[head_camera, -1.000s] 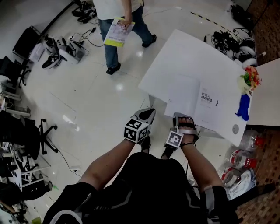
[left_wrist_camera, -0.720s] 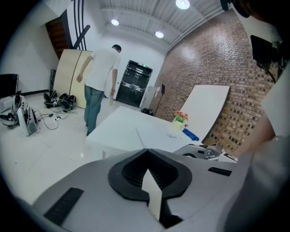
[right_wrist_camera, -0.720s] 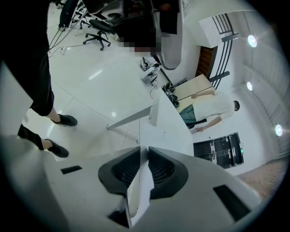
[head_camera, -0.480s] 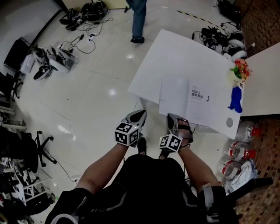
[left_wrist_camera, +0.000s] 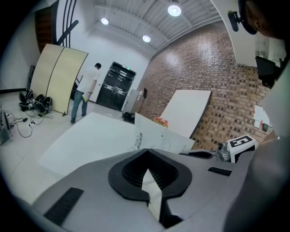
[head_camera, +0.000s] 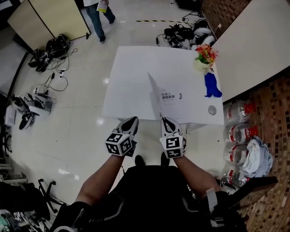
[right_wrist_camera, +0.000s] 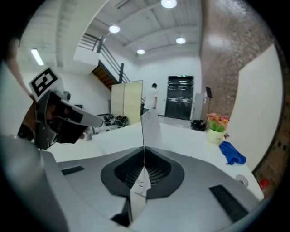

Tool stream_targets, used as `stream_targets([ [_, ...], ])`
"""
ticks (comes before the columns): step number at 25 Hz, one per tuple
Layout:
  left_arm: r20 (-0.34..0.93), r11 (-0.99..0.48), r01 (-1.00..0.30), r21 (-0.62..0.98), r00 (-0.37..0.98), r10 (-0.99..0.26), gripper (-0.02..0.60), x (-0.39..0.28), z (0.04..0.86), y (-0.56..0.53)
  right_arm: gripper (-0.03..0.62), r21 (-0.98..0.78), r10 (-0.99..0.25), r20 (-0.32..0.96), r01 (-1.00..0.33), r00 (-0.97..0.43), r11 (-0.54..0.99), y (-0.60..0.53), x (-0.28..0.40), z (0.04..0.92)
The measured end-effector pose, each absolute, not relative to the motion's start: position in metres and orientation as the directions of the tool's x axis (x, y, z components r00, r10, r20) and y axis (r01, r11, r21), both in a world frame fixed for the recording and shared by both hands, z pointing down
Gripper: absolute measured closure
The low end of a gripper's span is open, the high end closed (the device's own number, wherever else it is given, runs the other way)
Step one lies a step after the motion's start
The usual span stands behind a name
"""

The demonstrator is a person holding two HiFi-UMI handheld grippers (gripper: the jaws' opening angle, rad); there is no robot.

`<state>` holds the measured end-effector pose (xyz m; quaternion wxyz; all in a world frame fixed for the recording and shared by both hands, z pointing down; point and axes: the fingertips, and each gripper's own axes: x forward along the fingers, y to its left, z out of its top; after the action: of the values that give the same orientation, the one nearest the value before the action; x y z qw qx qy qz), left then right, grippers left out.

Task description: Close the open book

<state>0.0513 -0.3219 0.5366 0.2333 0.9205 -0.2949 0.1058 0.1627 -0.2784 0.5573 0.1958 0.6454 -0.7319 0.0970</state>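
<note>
A white book (head_camera: 172,99) lies open near the front edge of the white table (head_camera: 129,77). Its right page with dark print lies flat, while its left leaf (head_camera: 154,94) stands upright. My right gripper (head_camera: 164,120) is at the book's near edge, shut on the bottom of that leaf (right_wrist_camera: 149,123), which rises straight up from my right gripper's (right_wrist_camera: 144,155) jaws. My left gripper (head_camera: 132,120) hovers at the table's front edge, left of the book, shut with nothing in it. In the left gripper view, the raised leaf (left_wrist_camera: 152,137) shows beyond my left gripper's (left_wrist_camera: 147,169) jaws.
A pot of flowers (head_camera: 205,55), a blue cloth (head_camera: 211,86) and a small round disc (head_camera: 212,110) sit along the table's right side. Water bottles (head_camera: 238,131) stand on the floor to the right. Cables and gear (head_camera: 47,50) lie at left. A person (head_camera: 100,13) walks far off.
The book's left leaf, flat a second ago, now stands upright. My right gripper has shut on it, rolled and risen. Both grippers moved up toward the table edge; the person walked away.
</note>
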Motion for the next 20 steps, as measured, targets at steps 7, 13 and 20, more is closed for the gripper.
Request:
stream_targets([
  [7, 0.347, -0.764, -0.551, 0.337, 0.827, -0.443, 0.586, 0.101, 0.532, -0.309, 0.588, -0.229, -0.872, 0.484, -0.951, 0.076, -0.209, -0.246, 0.278, 0.607],
  [13, 0.374, -0.782, -0.538, 0.315, 0.828, -0.418, 0.586, 0.11, 0.535, -0.305, 0.586, -0.515, -0.825, 0.561, -0.755, 0.062, -0.406, -0.236, 0.306, 0.659],
  [20, 0.381, -0.78, -0.539, 0.317, 0.826, -0.416, 0.586, 0.104, 0.539, -0.306, 0.583, -0.599, -0.838, 0.545, -0.692, 0.014, -0.402, -0.235, 0.31, 0.662],
])
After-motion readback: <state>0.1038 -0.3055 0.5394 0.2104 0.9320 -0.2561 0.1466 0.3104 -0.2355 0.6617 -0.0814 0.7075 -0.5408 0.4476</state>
